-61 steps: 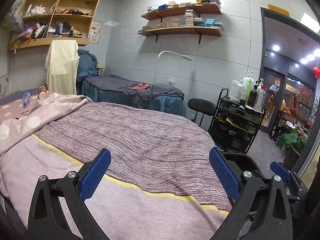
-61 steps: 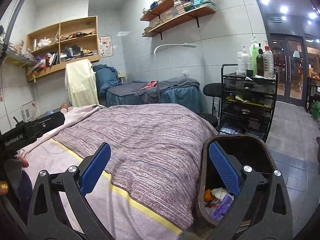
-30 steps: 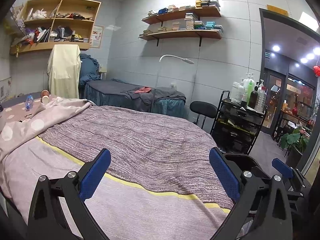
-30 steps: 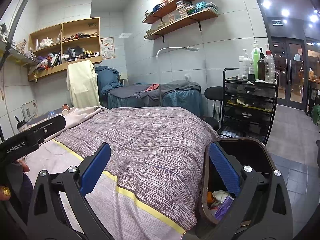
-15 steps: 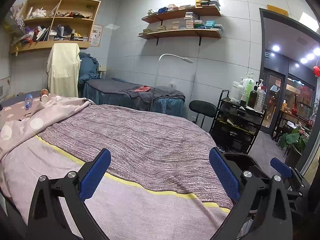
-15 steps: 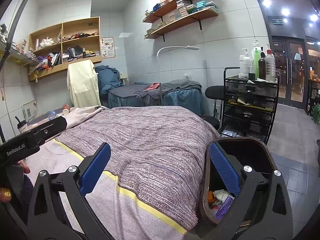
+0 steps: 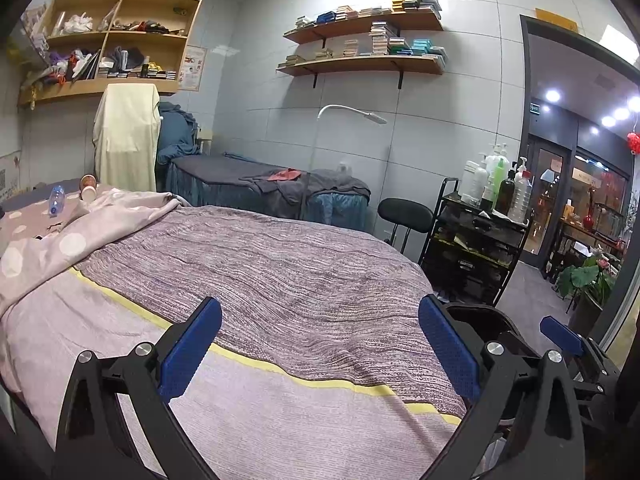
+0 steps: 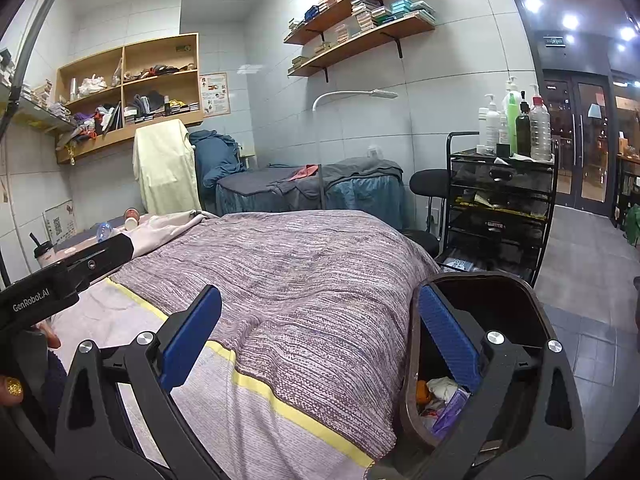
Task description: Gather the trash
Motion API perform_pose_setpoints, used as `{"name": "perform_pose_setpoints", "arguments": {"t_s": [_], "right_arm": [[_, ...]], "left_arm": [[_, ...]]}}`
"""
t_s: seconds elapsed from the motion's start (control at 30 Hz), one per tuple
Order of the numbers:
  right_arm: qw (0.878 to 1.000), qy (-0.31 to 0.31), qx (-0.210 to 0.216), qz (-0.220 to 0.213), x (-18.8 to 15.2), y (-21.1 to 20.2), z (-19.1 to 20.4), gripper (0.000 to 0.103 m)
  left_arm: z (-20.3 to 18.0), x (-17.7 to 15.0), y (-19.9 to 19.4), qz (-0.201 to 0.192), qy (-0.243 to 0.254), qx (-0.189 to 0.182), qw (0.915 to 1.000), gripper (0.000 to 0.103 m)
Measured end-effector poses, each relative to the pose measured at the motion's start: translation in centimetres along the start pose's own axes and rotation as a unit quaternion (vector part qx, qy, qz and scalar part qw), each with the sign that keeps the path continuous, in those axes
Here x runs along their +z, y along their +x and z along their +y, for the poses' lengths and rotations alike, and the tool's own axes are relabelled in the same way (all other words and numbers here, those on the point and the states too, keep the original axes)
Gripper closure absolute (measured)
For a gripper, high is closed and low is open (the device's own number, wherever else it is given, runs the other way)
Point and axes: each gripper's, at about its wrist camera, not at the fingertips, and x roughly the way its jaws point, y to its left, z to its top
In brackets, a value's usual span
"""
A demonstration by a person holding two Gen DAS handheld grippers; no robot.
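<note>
My left gripper (image 7: 320,344) is open and empty above the foot of a bed with a purple striped cover (image 7: 280,264). My right gripper (image 8: 320,340) is open and empty too, beside the left one (image 8: 64,276). A dark brown trash bin (image 8: 492,292) stands at the bed's right corner with crumpled wrappers (image 8: 444,396) inside; its rim also shows in the left wrist view (image 7: 476,312). A clear plastic bottle (image 7: 56,199) and two small cups (image 7: 89,190) lie at the bed's far head end; they also show in the right wrist view (image 8: 105,229).
A black trolley (image 7: 476,248) with bottles on top stands right of the bed, a black stool (image 7: 404,212) beside it. A second bed (image 7: 264,188) lies along the far wall. A lidded drink cup (image 8: 43,253) stands at far left. Glass doors (image 8: 580,136) are at right.
Both grippers stay open and empty. The views have shifted only slightly; nothing was picked up or let go.
</note>
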Motion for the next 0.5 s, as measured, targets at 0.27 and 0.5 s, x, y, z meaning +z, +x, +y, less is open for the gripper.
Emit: {"name": "perform_pose_setpoints", "arguments": {"t_s": [0.27,0.5], "right_arm": [[1.0,0.004,-0.001,0.003,-0.06,0.02,-0.26,0.006],[1.0,0.007,-0.003,0.004,-0.12,-0.08,-0.42,0.006]], "left_arm": [[-0.3,0.07,-0.1,0.004,0.004,0.0,1.0,0.006],[-0.56,0.13,-0.13,0.006,0.015,0.005,0.9999,0.006]]}}
